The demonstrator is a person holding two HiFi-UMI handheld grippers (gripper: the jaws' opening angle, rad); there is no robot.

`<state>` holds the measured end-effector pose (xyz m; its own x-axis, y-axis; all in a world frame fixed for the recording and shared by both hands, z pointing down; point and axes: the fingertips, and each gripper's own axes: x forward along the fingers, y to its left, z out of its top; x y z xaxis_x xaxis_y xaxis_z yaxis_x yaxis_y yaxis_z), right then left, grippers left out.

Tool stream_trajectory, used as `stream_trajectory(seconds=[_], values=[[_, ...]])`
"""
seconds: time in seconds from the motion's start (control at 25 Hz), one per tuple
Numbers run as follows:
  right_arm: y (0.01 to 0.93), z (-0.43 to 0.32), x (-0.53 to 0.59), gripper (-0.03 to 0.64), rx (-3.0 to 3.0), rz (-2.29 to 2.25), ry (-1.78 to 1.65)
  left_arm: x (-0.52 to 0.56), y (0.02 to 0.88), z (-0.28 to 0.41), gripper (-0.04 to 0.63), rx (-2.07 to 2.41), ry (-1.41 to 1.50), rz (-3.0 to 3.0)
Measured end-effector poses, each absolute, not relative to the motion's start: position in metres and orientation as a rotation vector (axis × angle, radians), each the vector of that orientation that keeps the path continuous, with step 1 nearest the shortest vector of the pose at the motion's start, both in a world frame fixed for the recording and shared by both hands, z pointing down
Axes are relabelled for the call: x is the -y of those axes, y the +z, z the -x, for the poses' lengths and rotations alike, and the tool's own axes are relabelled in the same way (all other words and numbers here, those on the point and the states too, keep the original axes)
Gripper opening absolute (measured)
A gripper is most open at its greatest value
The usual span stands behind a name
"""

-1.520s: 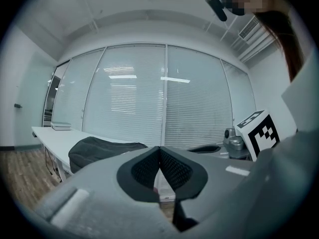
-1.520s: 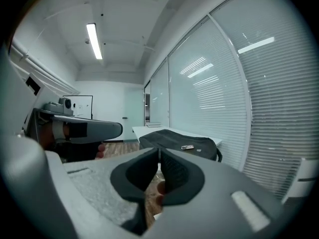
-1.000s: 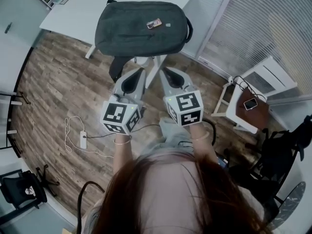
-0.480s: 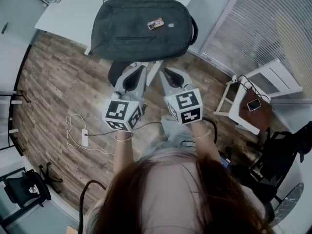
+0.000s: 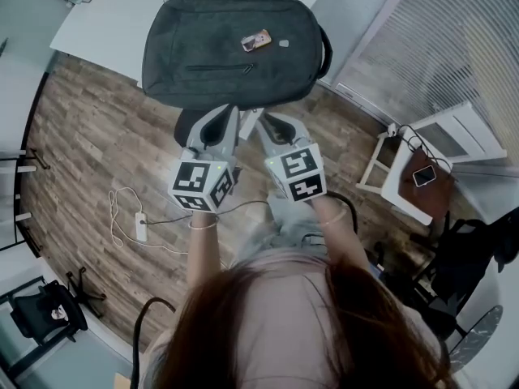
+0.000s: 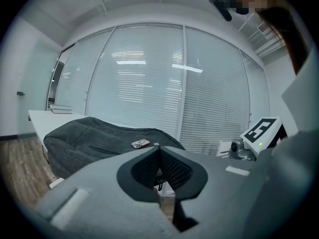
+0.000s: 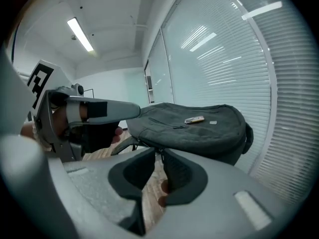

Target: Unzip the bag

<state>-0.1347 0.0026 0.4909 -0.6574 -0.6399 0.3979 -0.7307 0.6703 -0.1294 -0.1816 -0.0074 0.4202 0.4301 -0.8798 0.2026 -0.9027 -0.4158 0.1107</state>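
A dark grey backpack lies flat on the white table, with a small tag on top and a closed pocket zip below it. Both grippers hang in the air just short of the bag's near edge, touching nothing. My left gripper has its tips together and is empty. My right gripper shows a narrow gap between its tips with nothing in it; its jaws have just been opening. The left gripper view looks along the backpack. In the right gripper view, the backpack is ahead.
A white stool with a phone on it stands at the right by the blinds. A power strip and cable lie on the wooden floor at the left. Black chair bases sit at the lower left.
Both grippers have moved forward and a little closer together, toward the backpack's near edge. The right gripper's tips have parted slightly.
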Motion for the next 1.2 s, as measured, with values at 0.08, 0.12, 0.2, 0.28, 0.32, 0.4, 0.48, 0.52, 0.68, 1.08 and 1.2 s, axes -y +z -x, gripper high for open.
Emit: stream_trajectory(seconds=[0.08, 0.12, 0.2, 0.28, 0.32, 0.4, 0.48, 0.52, 0.68, 1.08, 1.2], values=[[0.503, 0.135, 0.002, 0.06, 2.561, -1.081, 0.434, 0.014, 0.426, 0.183, 0.009, 1.566, 0.175, -2.471], [0.508, 0.136, 0.004, 0.06, 2.557, -1.076, 0.452, 0.017, 0.428, 0.183, 0.009, 1.566, 0.181, -2.467], [0.515, 0.137, 0.007, 0.06, 2.555, -1.068, 0.488, 0.023, 0.434, 0.184, 0.009, 1.564, 0.197, -2.46], [0.52, 0.138, 0.012, 0.064, 2.567, -1.061, 0.524, 0.029, 0.439, 0.184, 0.009, 1.559, 0.211, -2.453], [0.522, 0.139, 0.013, 0.072, 2.574, -1.057, 0.543, 0.032, 0.441, 0.184, 0.009, 1.554, 0.217, -2.451], [0.527, 0.141, 0.017, 0.074, 2.581, -1.05, 0.579, 0.038, 0.444, 0.182, 0.009, 1.541, 0.227, -2.448], [0.533, 0.143, 0.019, 0.08, 2.584, -1.039, 0.616, 0.043, 0.447, 0.18, 0.009, 1.522, 0.238, -2.449], [0.535, 0.144, 0.019, 0.083, 2.586, -1.031, 0.635, 0.046, 0.449, 0.179, 0.009, 1.513, 0.246, -2.449], [0.542, 0.146, 0.023, 0.092, 2.602, -1.006, 0.699, 0.058, 0.454, 0.177, 0.009, 1.504, 0.276, -2.431], [0.549, 0.153, 0.029, 0.109, 2.662, -0.934, 0.812, 0.079, 0.484, 0.186, 0.008, 1.478, 0.476, -2.231], [0.548, 0.157, 0.028, 0.11, 2.693, -0.905, 0.851, 0.081, 0.49, 0.186, 0.008, 1.45, 0.504, -2.209]])
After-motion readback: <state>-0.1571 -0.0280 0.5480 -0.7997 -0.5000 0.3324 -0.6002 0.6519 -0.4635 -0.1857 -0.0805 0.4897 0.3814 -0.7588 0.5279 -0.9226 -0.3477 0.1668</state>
